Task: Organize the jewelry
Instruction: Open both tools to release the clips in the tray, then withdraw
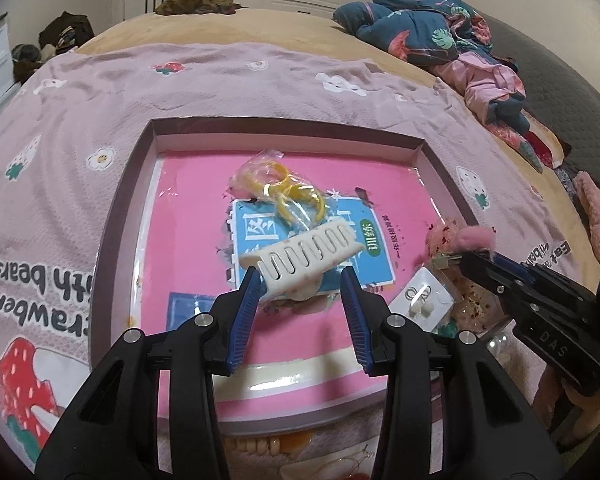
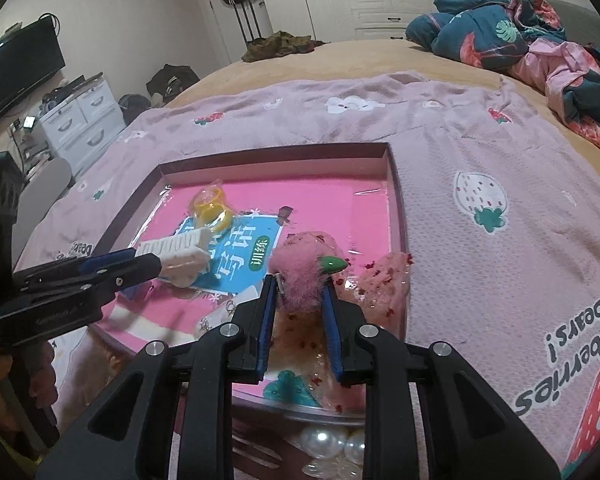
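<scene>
Jewelry lies in and around a shallow box (image 1: 140,152) set on a pink strawberry-print blanket (image 1: 72,120) on a bed.

Nearest, beyond the near edge of the box, large pearls (image 2: 326,440) lie just below the right gripper. Thin hoop earrings (image 1: 352,466) and a row of cream beads (image 1: 256,446) lie below the left gripper.

Left gripper (image 1: 302,280): fingers partly open, with a white comb-shaped hair clip (image 1: 304,258) between them. The left pad touches one end of the clip; contact at the right pad cannot be told.

Right gripper (image 2: 300,286): fingers set narrow, closed on a fluffy pink hair clip (image 2: 300,276) with a green tip. This gripper is at the right side of the box, above clear bags with pink contents (image 2: 384,280).

A white earring card (image 1: 420,300) lies in the box between the two grippers.

Farther in, a clear bag of yellow rings (image 1: 278,190) rests on a pink and blue book cover (image 1: 204,184) lining the box floor.

At the far right of the bed, a dark floral quilt (image 2: 496,32) lies bunched.
</scene>
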A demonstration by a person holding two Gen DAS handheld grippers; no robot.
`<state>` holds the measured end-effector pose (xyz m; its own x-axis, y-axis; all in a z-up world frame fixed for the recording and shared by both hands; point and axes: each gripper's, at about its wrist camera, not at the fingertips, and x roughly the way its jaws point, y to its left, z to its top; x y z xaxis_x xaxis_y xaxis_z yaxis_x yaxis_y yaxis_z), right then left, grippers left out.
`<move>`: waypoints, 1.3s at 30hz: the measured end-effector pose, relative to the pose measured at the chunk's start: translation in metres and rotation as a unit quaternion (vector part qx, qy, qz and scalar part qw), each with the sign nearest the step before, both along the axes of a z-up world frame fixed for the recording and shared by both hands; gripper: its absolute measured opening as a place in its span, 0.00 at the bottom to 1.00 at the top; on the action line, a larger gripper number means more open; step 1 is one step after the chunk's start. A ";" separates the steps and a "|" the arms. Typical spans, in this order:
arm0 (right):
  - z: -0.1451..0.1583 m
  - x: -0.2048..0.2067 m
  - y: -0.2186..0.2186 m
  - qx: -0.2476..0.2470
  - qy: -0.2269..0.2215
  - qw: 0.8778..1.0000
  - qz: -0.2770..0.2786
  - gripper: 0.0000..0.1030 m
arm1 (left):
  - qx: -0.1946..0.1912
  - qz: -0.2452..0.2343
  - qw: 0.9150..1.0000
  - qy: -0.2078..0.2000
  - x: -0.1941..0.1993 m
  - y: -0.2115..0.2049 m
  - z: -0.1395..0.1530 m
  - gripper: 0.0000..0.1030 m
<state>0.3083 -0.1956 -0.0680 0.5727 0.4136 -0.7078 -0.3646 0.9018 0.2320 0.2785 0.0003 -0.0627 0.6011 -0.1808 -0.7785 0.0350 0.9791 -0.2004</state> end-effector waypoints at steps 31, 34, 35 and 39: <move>0.048 -0.065 -0.037 0.011 -0.046 0.999 -0.025 0.63 | -0.001 0.035 0.998 -0.048 -0.061 0.014 0.053 0.43; 0.057 -0.073 -0.040 0.013 -0.055 0.998 -0.025 0.67 | 0.001 0.041 0.998 -0.052 -0.070 0.014 0.059 0.48; 0.059 -0.075 -0.041 0.012 -0.059 0.998 -0.025 0.68 | 0.001 0.043 0.998 -0.053 -0.073 0.015 0.062 0.52; 0.069 -0.085 -0.040 0.011 -0.070 0.997 -0.020 0.70 | 0.001 0.047 0.997 -0.059 -0.083 0.016 0.069 0.64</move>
